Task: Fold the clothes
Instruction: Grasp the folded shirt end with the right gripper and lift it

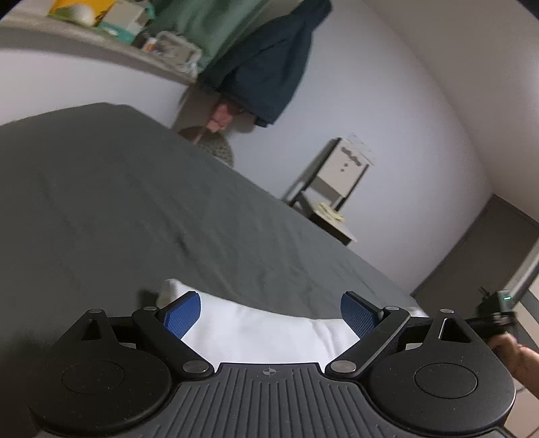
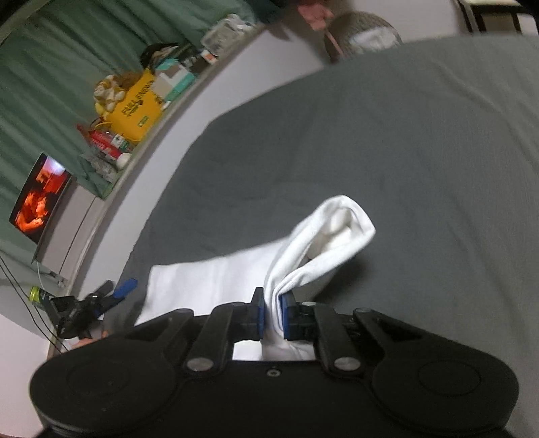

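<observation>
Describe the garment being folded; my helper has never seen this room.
A dark grey bed fills the room. On its near edge lies a white garment, the only pale thing on the bed, one end pinched by the right gripper.

The left wrist camera sat just behind its own left gripper [image 1: 271,315], low and close over the near edge of the grey bed [image 1: 118,209], facing across it toward a far wall; the right wrist camera rode behind the right gripper [image 2: 272,311], higher above the bed [image 2: 387,141], looking steeply down; both views shared the bed, the white garment [image 1: 256,333] [image 2: 323,236] and a cluttered shelf [image 1: 111,20] [image 2: 134,111] beyond the bed.
</observation>
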Demonstrator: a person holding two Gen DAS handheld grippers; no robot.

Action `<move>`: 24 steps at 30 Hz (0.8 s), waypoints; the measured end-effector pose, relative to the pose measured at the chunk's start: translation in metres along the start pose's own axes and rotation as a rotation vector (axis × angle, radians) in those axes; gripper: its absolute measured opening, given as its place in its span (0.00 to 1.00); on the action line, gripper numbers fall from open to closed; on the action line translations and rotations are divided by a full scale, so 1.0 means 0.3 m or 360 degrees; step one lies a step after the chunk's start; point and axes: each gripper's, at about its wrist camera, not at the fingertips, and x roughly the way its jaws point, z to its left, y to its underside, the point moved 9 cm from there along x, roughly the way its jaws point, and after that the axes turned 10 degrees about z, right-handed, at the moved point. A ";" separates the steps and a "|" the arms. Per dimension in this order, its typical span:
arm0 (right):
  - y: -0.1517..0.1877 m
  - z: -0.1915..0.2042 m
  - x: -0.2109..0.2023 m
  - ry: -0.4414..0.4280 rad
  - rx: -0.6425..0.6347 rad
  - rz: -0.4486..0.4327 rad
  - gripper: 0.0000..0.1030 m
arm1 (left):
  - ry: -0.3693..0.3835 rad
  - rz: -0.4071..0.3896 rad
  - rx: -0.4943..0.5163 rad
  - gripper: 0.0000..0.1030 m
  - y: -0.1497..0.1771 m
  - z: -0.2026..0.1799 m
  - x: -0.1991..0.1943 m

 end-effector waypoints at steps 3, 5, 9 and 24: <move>-0.019 0.132 0.017 0.0064 -0.0087 0.0037 0.10 | 0.0007 -0.0023 -0.0066 0.90 -0.006 0.029 -0.010; -0.034 0.213 0.035 0.0092 -0.0133 0.0058 0.09 | 0.0018 -0.0041 -0.0100 0.90 -0.008 0.035 -0.010; -0.071 0.361 0.083 0.0097 -0.0208 0.0105 0.09 | 0.0060 -0.0068 -0.0157 0.90 -0.003 0.038 -0.008; -0.094 0.718 0.461 0.0206 -0.0495 0.0419 0.08 | 0.0211 -0.0260 -0.0532 0.90 0.012 0.153 -0.040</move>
